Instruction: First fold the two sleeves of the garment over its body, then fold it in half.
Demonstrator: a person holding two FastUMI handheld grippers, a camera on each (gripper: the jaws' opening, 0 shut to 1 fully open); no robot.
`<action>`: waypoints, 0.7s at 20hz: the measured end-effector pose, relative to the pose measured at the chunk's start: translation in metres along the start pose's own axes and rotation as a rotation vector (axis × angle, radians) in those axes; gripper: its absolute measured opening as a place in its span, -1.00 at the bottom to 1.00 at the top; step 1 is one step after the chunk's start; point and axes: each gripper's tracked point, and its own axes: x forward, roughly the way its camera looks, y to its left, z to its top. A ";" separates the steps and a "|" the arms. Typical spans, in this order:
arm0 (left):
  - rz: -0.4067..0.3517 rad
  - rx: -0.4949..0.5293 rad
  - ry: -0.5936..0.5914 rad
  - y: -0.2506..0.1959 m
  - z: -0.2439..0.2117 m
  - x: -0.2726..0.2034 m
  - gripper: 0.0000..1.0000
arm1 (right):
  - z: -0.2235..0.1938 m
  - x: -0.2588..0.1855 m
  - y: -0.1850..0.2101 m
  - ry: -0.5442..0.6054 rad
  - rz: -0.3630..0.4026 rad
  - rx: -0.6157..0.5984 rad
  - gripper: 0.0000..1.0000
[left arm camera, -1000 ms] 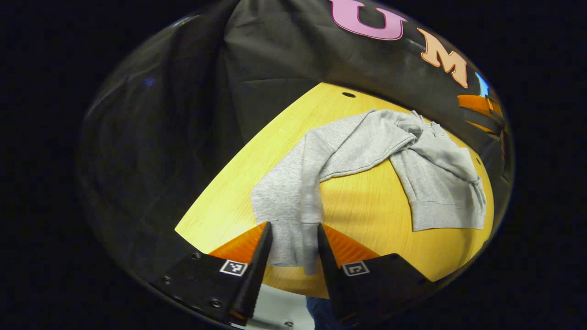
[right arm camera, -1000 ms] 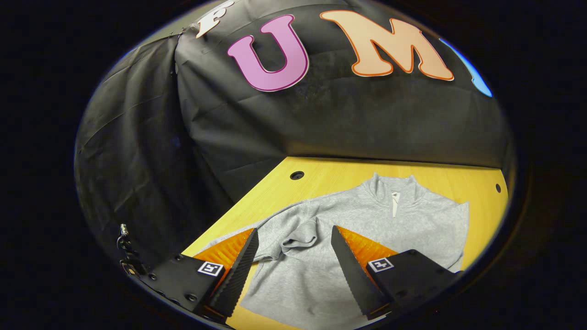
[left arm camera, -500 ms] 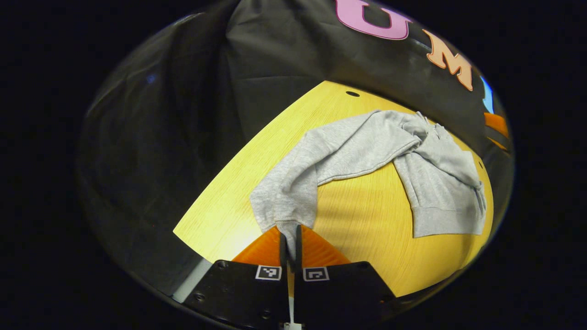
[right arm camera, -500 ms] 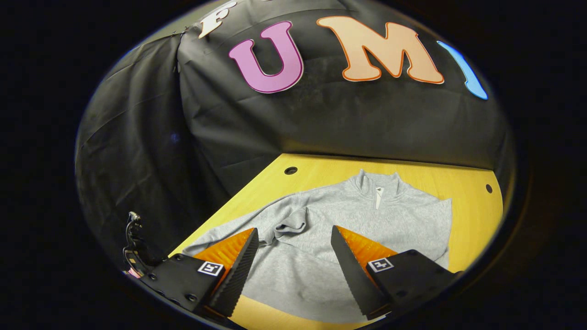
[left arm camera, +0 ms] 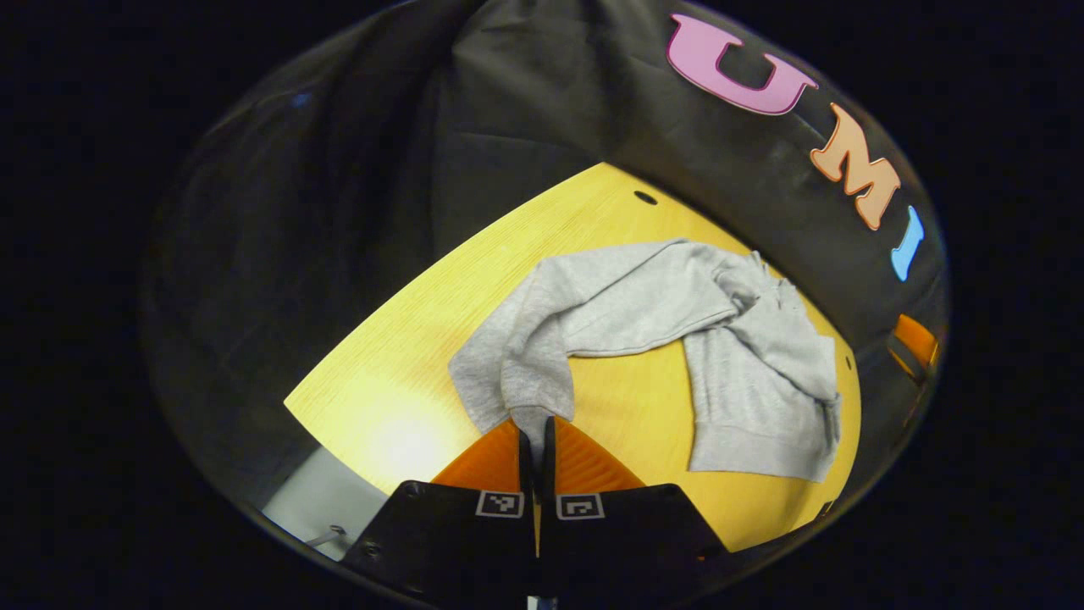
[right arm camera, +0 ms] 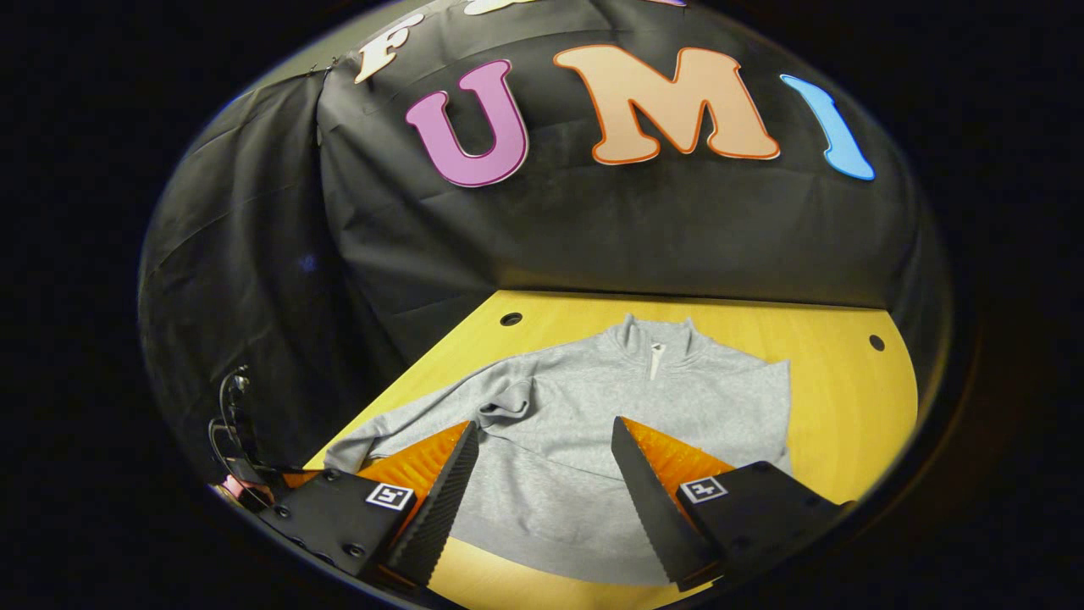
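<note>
Sweatshirt (right arm camera: 584, 440) in grey, spread face-up on the yellow wooden surface (right arm camera: 847, 407), collar (right arm camera: 656, 337) toward the black cloth wall at the back. In the left gripper view the left gripper (left arm camera: 535, 440) has its fingers pinched together on the cuff end of one sleeve (left arm camera: 529, 373), the cloth bunching right above the tips, and the sleeve runs from there up and across toward the garment's body (left arm camera: 754, 373). The body lies crumpled-looking from this angle, well to the right, its ribbed hem (left arm camera: 745, 453) nearest the surface's front edge. Over in the right gripper view the right gripper (right arm camera: 542, 474) hangs with its fingers spread wide, nothing between them, poised above the lower chest of the garment. A small fold of cloth (right arm camera: 506, 408) sits puckered at the near shoulder, just beyond that gripper's left finger. Two round holes (right arm camera: 511, 319) mark the surface's far corners, one on each side. Cables (right arm camera: 230, 424) dangle at the lower left.
</note>
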 end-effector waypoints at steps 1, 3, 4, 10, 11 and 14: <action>-0.028 -0.003 -0.014 -0.015 0.008 -0.003 -1.00 | 0.001 -0.007 -0.007 -0.008 -0.007 0.004 0.96; -0.086 0.008 -0.041 -0.045 0.022 -0.009 -1.00 | 0.003 -0.021 -0.023 -0.017 -0.023 0.008 0.96; -0.113 0.021 -0.054 -0.061 0.030 -0.012 -1.00 | 0.005 -0.031 -0.033 -0.020 -0.035 0.005 0.96; -0.271 0.180 -0.105 -0.149 0.057 -0.025 -1.00 | 0.018 -0.091 -0.092 -0.064 -0.128 -0.029 0.95; -0.301 0.206 -0.105 -0.164 0.059 -0.029 -1.00 | 0.020 -0.101 -0.100 -0.075 -0.142 -0.030 0.95; -0.398 0.271 -0.115 -0.210 0.065 -0.034 -1.00 | 0.024 -0.127 -0.122 -0.097 -0.180 -0.028 0.95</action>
